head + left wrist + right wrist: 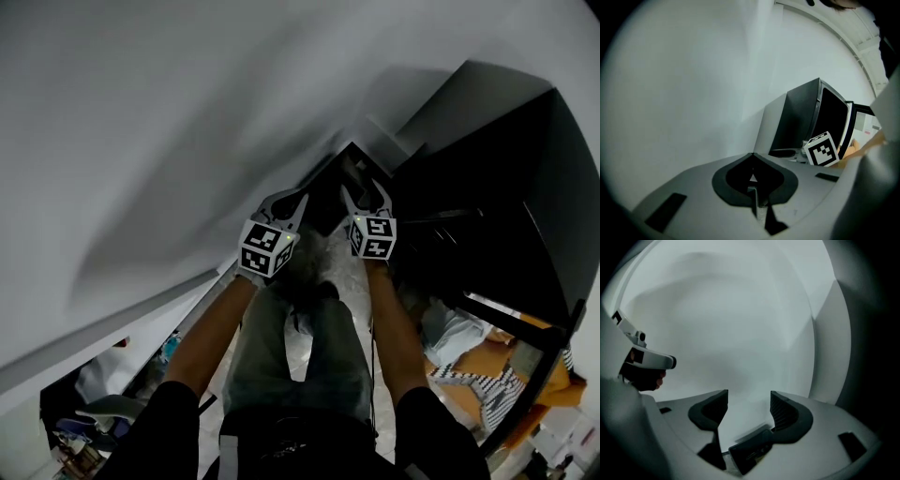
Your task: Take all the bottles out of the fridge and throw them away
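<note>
The left gripper (300, 200) and right gripper (367, 195) hang side by side in front of the person, both aimed at a bare white wall (187, 141) where it meets the floor (342, 272). In the left gripper view the left gripper (751, 157) has its jaws pressed together with nothing between them. In the right gripper view the right gripper (749, 401) has its jaws spread and empty. No bottles show in any view, so they are presumably shut away inside the fridge, and which way they point or how their long axis runs cannot be told. A dark cabinet (506, 187) stands just to the right. It is also seen from the left gripper (801, 122), behind the right gripper's marker cube (821, 149), and it is probably the fridge. No removal has begun, and the step in hand appears to be reaching the door. To do it well, the person should turn right to face the cabinet squarely, hook the door edge with the spread right gripper, and open the left one before reaching in.
</note>
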A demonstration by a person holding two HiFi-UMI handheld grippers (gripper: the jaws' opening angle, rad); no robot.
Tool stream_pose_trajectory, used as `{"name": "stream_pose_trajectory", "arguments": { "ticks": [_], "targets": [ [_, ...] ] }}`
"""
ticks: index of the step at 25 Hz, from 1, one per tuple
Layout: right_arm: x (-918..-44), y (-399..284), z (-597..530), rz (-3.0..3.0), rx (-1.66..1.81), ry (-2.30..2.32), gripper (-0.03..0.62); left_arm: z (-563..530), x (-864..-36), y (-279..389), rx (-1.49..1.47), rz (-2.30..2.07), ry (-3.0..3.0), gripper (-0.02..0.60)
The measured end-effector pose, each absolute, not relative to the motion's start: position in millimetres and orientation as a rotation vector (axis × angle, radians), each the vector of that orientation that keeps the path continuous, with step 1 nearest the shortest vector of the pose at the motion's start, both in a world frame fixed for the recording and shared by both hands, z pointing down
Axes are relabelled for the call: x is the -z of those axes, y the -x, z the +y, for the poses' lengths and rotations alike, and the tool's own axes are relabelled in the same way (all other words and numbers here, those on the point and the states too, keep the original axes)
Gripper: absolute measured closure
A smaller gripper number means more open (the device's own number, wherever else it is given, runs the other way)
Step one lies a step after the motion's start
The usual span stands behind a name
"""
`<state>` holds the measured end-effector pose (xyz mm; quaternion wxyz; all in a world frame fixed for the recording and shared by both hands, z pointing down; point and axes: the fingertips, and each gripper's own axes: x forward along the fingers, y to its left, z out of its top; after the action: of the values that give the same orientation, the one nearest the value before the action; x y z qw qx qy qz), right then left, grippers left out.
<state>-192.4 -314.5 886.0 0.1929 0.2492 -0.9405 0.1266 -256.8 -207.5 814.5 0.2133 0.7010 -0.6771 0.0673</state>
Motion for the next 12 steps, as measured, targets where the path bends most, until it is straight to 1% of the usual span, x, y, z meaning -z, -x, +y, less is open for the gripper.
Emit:
{"name": "stream_pose_trajectory", "arguments": {
  "ticks": [1, 3, 5, 10, 12],
  "targets": [
    [-865, 188, -310, -2.646, -0.36, -0.701, 0.304, -206, -799, 254, -0.182, -1.879, -1.942, 0.583],
    [-823, 177, -303, -2.66, -0.372, -0.709, 0.331, -203, -766, 247, -0.169, -1.878, -1.936, 0.583],
    [-782, 165, -296, -2.671, -0.39, -0.728, 0.386, -199, -732, 239, -0.156, -1.882, -1.931, 0.583],
    [-690, 132, -279, -2.666, -0.394, -0.786, 0.575, -189, -655, 212, -0.123, -1.891, -1.943, 0.583],
    [-661, 122, -269, -2.675, -0.39, -0.771, 0.585, -186, -630, 201, -0.101, -1.894, -1.955, 0.583]
  ]
}}
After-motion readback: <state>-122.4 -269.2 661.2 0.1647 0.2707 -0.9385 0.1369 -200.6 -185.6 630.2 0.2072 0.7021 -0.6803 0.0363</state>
